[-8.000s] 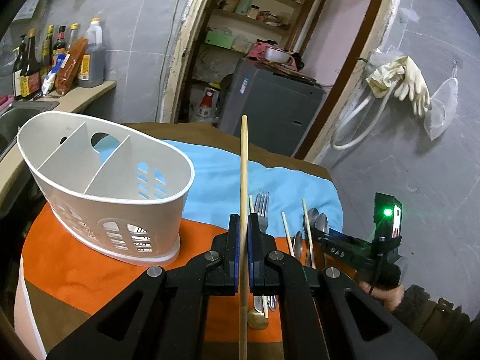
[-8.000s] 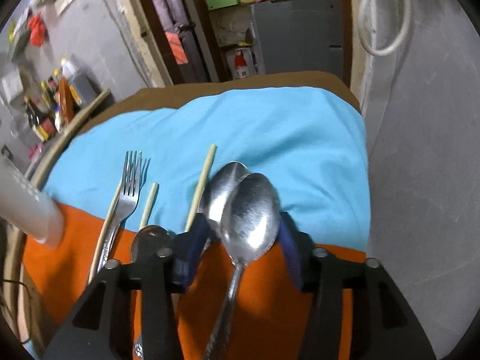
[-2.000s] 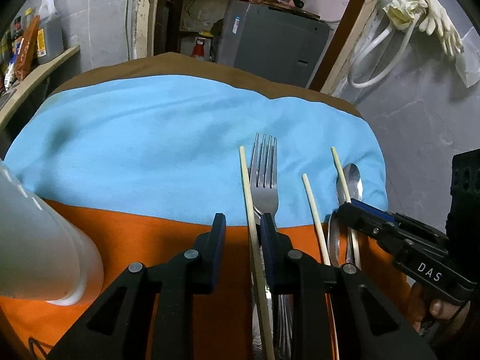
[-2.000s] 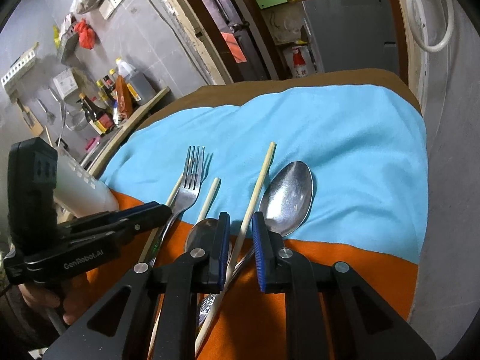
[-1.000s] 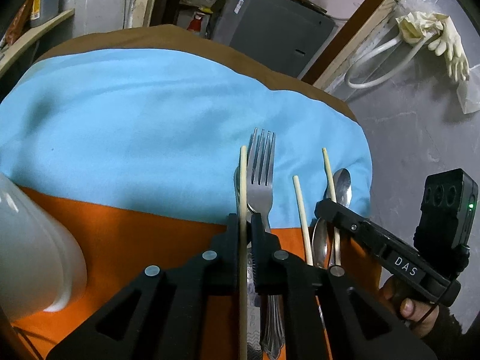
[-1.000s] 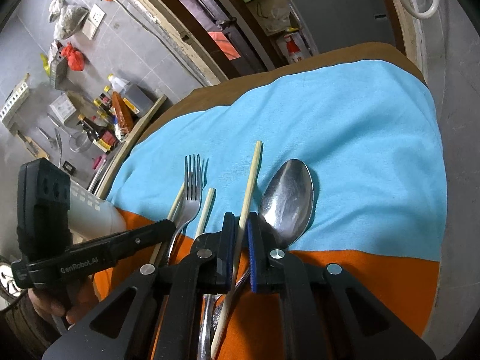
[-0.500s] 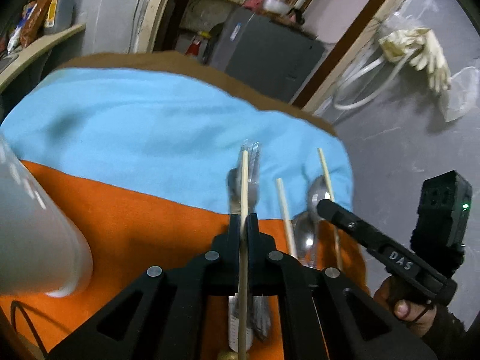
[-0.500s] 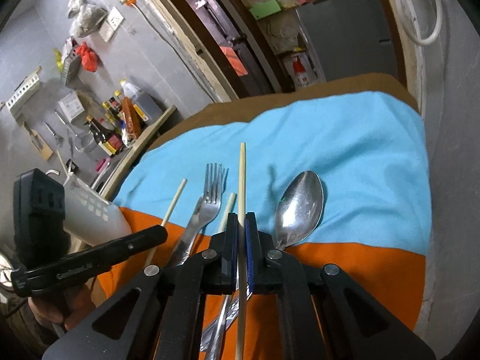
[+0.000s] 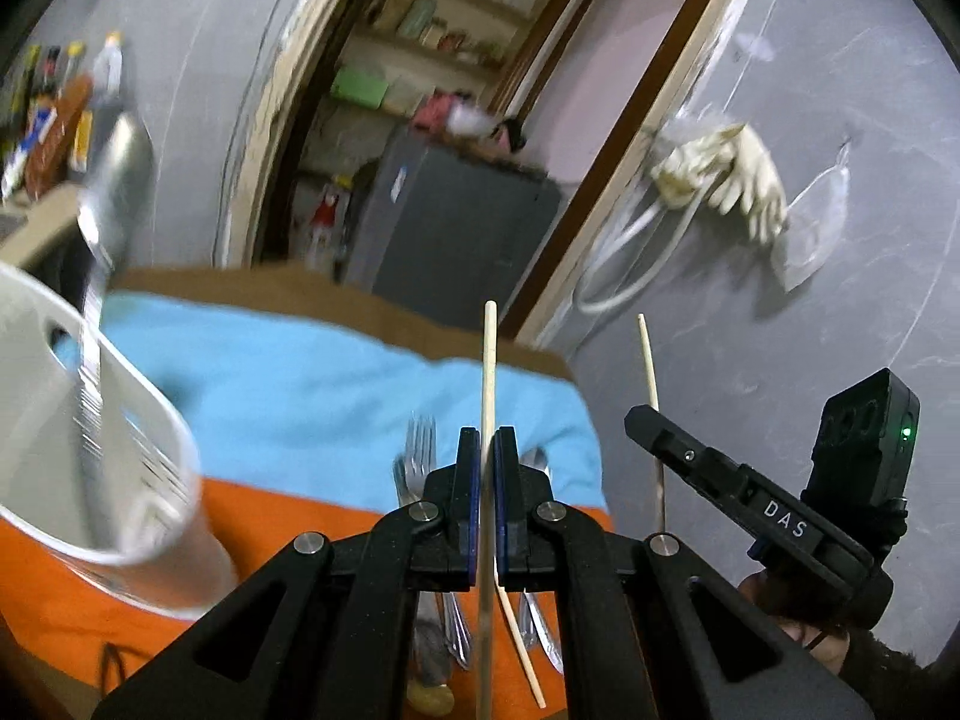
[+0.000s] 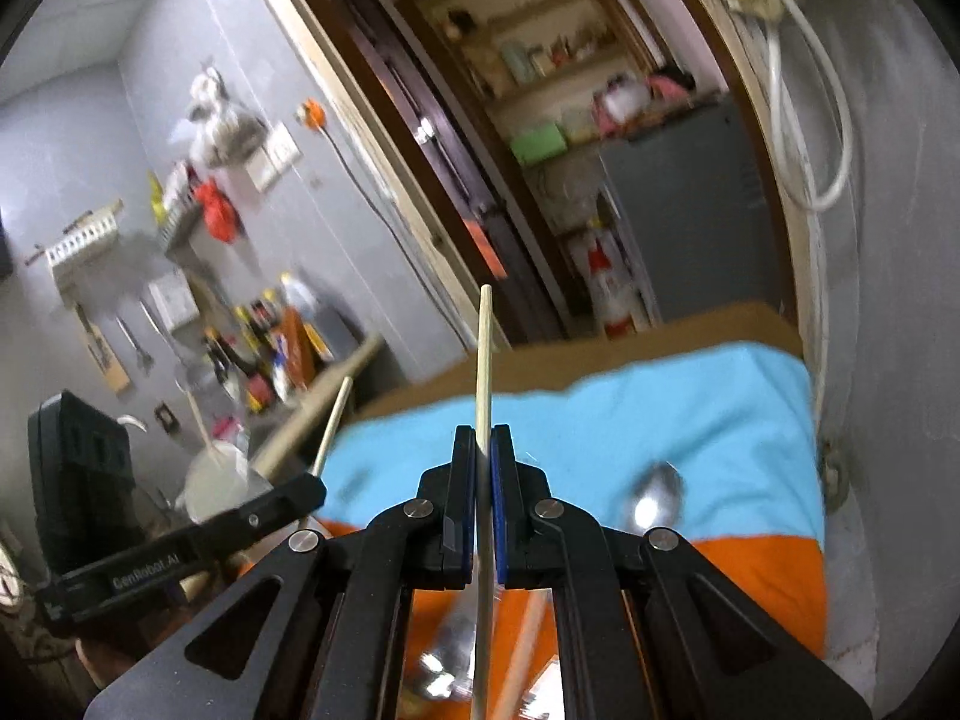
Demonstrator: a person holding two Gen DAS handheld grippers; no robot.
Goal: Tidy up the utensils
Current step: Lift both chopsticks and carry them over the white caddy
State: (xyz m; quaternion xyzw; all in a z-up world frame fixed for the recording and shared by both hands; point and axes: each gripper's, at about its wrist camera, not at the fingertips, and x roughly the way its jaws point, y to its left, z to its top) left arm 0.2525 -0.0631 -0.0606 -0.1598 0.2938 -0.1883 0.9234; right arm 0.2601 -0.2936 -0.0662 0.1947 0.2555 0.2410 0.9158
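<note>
My left gripper [image 9: 486, 450] is shut on a wooden chopstick [image 9: 488, 360] and holds it above the table. My right gripper [image 10: 483, 450] is shut on another chopstick [image 10: 483, 348], also lifted; it shows at the right of the left wrist view [image 9: 649, 372]. The white utensil caddy [image 9: 150, 516] stands at the left with a spoon [image 9: 114, 168] upright in it. A fork [image 9: 420, 438], spoons [image 10: 657, 489] and one more chopstick [image 9: 521, 648] lie on the blue and orange cloth below.
The round table's cloth [image 9: 300, 384] ends at a brown edge near the grey wall [image 9: 780, 330] on the right. A counter with bottles [image 10: 270, 348] is at the left. A doorway with a grey fridge [image 9: 444, 228] is behind.
Both grippers have risen from the cloth, each with a chopstick held in it. The caddy has come back into the left wrist view.
</note>
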